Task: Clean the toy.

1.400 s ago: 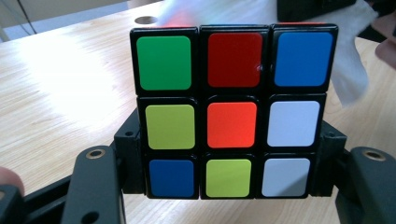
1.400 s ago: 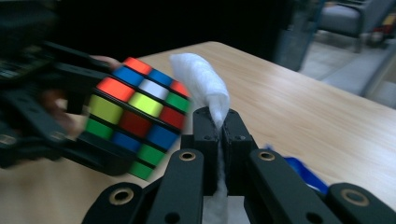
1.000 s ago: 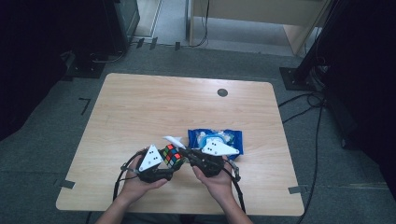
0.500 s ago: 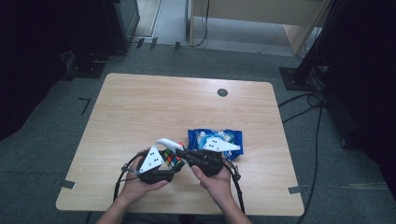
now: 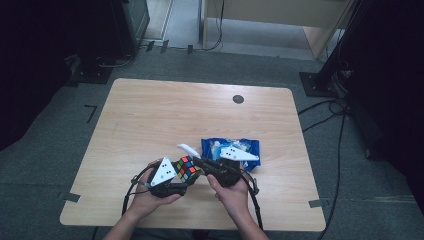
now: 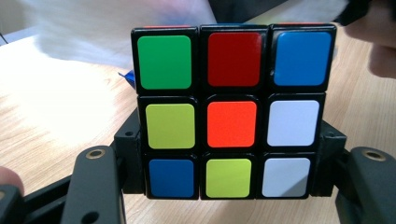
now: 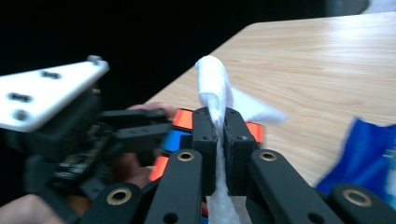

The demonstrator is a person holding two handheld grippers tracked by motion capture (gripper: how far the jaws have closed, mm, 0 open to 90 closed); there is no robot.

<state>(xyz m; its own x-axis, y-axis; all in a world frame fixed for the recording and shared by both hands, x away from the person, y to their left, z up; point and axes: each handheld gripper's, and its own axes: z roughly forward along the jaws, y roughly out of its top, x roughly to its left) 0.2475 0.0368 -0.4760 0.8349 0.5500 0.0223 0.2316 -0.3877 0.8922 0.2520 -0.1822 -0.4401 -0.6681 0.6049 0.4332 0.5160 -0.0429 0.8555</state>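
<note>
Now I have the cube [image 6: 228,112] clamped in my left gripper [image 5: 175,181] above the table's [image 5: 150,115] near edge. My right gripper [image 7: 220,140] pinches a white wipe [image 7: 214,88] against it, bag [image 5: 250,146] just beyond.

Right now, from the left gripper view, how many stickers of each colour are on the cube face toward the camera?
Rubik's cube, face toward the left gripper's camera:
Green: 1
Red: 1
Orange: 1
Blue: 2
Yellow-green: 2
White: 2
Total: 9 stickers
</note>
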